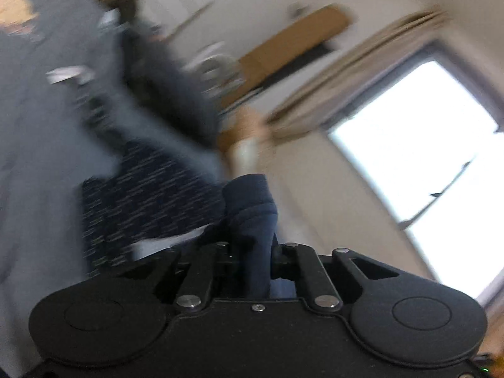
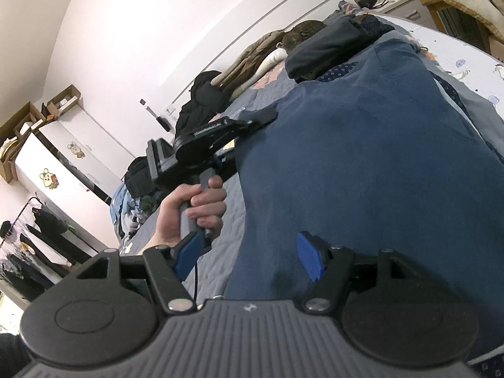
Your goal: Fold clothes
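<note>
A large navy blue garment point(image 2: 362, 163) lies spread over the bed. Above its near end my right gripper point(image 2: 249, 260) stands open; its blue pads point(image 2: 310, 260) are apart with only the cloth lying below them. A hand point(image 2: 195, 211) holds my left gripper point(image 2: 252, 123) at the garment's left edge. In the blurred left wrist view, that left gripper point(image 1: 252, 245) is shut on a bunched fold of the navy fabric point(image 1: 252, 201), which sticks up between the fingers.
A grey quilt point(image 2: 217, 220) covers the bed. Dark clothes are piled at its far left point(image 2: 201, 100), and a dark grey garment point(image 2: 330, 47) lies beyond the blue one. A white cabinet point(image 2: 63, 163) and clothes rack point(image 2: 37, 236) stand left. A bright window point(image 1: 425, 145) shows.
</note>
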Demonstrator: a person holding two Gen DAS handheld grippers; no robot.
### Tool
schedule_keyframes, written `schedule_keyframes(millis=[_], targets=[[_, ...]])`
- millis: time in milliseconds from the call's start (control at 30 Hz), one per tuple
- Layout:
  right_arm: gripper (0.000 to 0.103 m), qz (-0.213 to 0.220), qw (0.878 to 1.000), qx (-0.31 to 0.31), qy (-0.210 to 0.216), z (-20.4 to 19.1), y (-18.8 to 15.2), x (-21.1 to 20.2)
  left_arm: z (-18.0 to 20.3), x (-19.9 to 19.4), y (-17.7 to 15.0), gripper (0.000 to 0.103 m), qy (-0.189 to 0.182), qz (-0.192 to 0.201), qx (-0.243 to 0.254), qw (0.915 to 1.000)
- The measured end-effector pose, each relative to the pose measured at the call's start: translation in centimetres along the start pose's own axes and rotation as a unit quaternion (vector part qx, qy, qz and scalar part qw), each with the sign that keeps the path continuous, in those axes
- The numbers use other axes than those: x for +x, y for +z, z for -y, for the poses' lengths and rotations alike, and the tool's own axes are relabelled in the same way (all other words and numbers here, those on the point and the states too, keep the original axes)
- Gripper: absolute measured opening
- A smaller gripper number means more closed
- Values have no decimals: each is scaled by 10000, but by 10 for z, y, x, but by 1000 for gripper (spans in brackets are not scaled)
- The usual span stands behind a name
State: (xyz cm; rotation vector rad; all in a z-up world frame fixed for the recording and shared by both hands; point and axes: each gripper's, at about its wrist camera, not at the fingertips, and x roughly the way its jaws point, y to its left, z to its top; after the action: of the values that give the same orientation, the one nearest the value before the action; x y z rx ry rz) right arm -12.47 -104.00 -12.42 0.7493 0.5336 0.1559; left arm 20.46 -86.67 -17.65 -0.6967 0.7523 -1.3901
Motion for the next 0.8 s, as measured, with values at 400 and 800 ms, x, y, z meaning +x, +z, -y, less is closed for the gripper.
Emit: schedule_keyframes(millis=[400, 800], targets=[[67, 715, 9970, -153, -248, 21, 44, -34, -23, -9, -2, 68, 1197, 260, -388, 9917], [67, 590, 9968, 154, -518, 76, 142, 31, 63, -96, -44, 71, 1581, 908, -56, 9832]])
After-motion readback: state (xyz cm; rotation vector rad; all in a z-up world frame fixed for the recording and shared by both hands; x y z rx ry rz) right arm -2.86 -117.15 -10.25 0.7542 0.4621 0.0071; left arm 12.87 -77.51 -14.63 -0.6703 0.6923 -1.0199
